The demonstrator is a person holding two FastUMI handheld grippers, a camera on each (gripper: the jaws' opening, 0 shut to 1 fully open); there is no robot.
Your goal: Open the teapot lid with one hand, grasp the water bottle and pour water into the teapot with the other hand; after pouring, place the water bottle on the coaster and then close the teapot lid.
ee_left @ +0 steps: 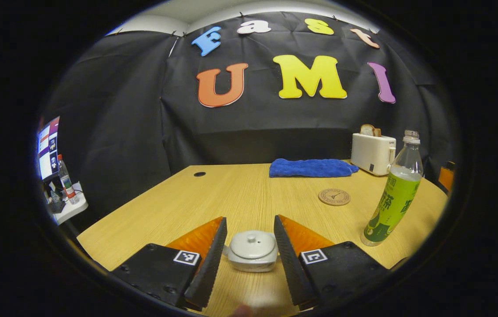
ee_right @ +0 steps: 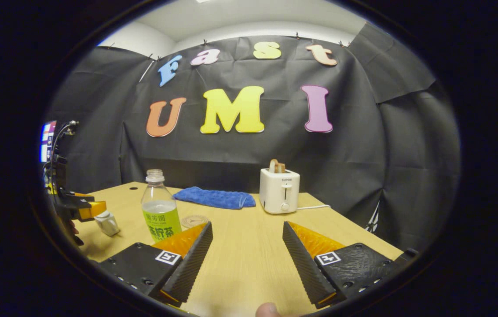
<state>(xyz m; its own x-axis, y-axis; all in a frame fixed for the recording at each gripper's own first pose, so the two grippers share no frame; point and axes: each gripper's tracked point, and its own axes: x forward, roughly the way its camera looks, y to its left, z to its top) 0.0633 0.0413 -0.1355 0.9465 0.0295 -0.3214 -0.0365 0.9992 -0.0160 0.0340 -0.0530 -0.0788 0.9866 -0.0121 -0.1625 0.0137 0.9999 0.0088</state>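
Observation:
A small white teapot (ee_left: 252, 251) with its lid (ee_left: 251, 241) on sits low between the fingers of my left gripper (ee_left: 250, 219), which is open and not pressing on it. To the right stands an uncapped water bottle (ee_left: 393, 198) with a green label, and behind it lies a round coaster (ee_left: 334, 197). My right gripper (ee_right: 247, 225) is open above bare table, holding nothing. In the right gripper view the bottle (ee_right: 159, 207) stands just left of its left finger, the coaster (ee_right: 194, 220) behind it, and the teapot (ee_right: 107, 223) by the left gripper (ee_right: 97, 208) at far left.
A blue towel (ee_left: 310, 168) and a white toaster (ee_left: 372, 152) with bread in it stand at the back of the wooden table (ee_left: 240, 193). A monitor (ee_left: 49, 147) and a small bottle (ee_left: 66, 180) are off the table's left side.

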